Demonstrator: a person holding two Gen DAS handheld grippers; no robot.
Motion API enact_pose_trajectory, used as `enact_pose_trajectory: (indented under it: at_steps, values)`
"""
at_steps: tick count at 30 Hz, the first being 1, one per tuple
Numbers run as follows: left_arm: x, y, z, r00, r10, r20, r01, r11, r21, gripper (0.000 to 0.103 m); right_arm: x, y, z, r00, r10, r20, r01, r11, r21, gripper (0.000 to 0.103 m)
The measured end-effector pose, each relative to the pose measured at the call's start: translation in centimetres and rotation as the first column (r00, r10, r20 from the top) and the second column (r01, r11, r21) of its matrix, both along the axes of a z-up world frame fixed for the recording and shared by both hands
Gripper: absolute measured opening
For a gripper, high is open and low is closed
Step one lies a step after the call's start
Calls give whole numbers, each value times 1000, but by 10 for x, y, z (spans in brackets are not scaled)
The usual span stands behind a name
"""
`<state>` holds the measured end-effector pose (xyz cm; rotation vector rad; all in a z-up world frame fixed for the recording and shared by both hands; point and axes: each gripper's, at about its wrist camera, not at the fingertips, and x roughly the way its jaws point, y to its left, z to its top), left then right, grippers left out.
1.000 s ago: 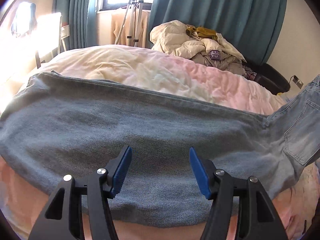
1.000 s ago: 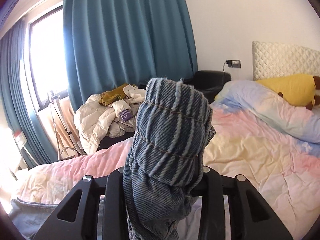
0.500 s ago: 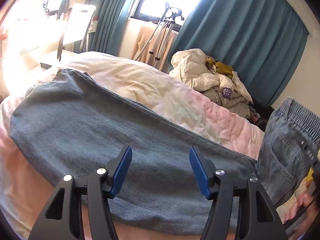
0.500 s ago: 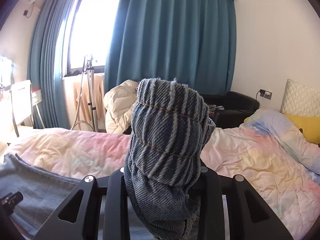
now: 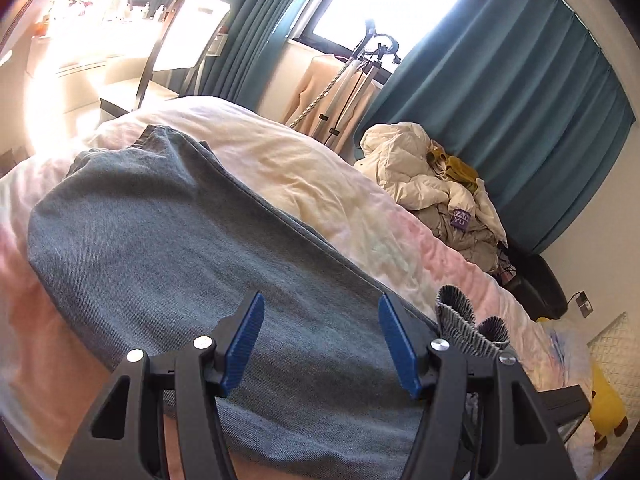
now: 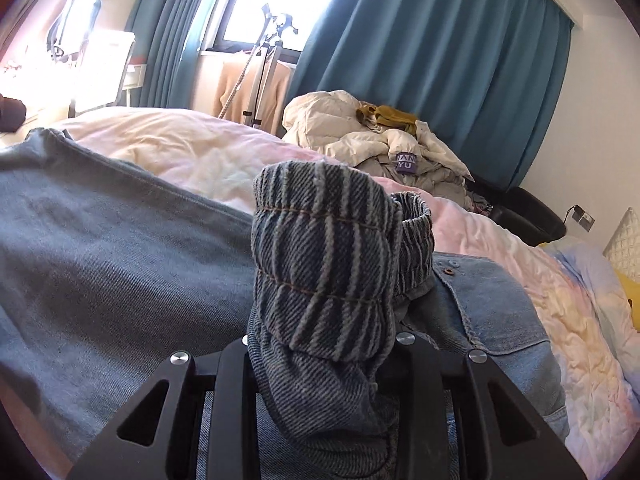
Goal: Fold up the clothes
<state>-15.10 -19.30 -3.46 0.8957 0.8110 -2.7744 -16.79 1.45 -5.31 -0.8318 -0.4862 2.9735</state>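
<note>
L wrist view: left gripper (image 5: 320, 342) unclenched, blue pads (image 5: 244, 344) apart, nothing between, above jeans (image 5: 168, 248) spread flat on pink-cream duvet (image 5: 304, 176). Waistband bunch (image 5: 472, 328) only partly seen at R edge. R wrist view: right gripper (image 6: 320, 352) clamped on elasticated waistband (image 6: 324, 264); pads hidden by denim. Shows button fly (image 6: 452, 270), unseen in L view. Clothes heap (image 6: 372, 140) by teal curtain (image 6: 440, 72).

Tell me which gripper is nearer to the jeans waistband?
Right. The right gripper is shut on the waistband; the open left gripper hovers over the legs, beside it.
</note>
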Motion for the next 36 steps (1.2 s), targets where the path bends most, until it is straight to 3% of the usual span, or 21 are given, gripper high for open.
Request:
enact_pose_trajectory:
  at_steps: [4, 10, 13, 15, 18, 19, 21, 25, 28, 32, 36]
  values:
    - [-2, 0, 1, 1000, -1, -7, 1, 1000, -3, 61, 12, -2, 12, 999, 43, -14, -43, 999, 14, 28]
    - [0, 4, 0, 1000, -21, -19, 21, 1000, -11, 61, 22, -20, -12, 992, 126, 25, -128, 989, 70, 31]
    - [0, 7, 2, 998, -42, -42, 42, 999, -14, 61, 22, -17, -9, 992, 124, 36, -126, 991, 47, 36]
    - [0, 10, 4, 997, -58, -58, 57, 998, -23, 61, 20, -14, -7, 990, 129, 64, -131, 991, 38, 48]
    - [0, 18, 7, 993, -85, -75, 81, 995, -54, 61, 17, -7, -3, 981, 151, 120, -153, 988, 13, 58]
    - [0, 21, 8, 992, -96, -80, 90, 994, -65, 61, 18, -6, -1, 976, 171, 134, -175, 984, 15, 60]
    - [-1, 26, 10, 988, -121, -91, 114, 991, -72, 61, 26, -4, 2, 956, 249, 157, -253, 967, 7, 77]
    - [0, 37, 12, 971, -205, -121, 200, 978, -56, 61, 53, -2, 11, 911, 381, 160, -393, 918, 58, 78]
    - [3, 50, 14, 957, -256, -138, 248, 966, -73, 61, 70, 16, 27, 893, 427, 142, -435, 900, 31, 78]
    - [5, 68, 15, 930, -333, -156, 323, 942, -89, 61, 74, 61, 51, 918, 380, 111, -371, 924, -88, 78]
    - [5, 86, 9, 904, -402, -145, 392, 915, -92, 61, 65, 116, 66, 965, 253, 74, -237, 955, -176, 78]
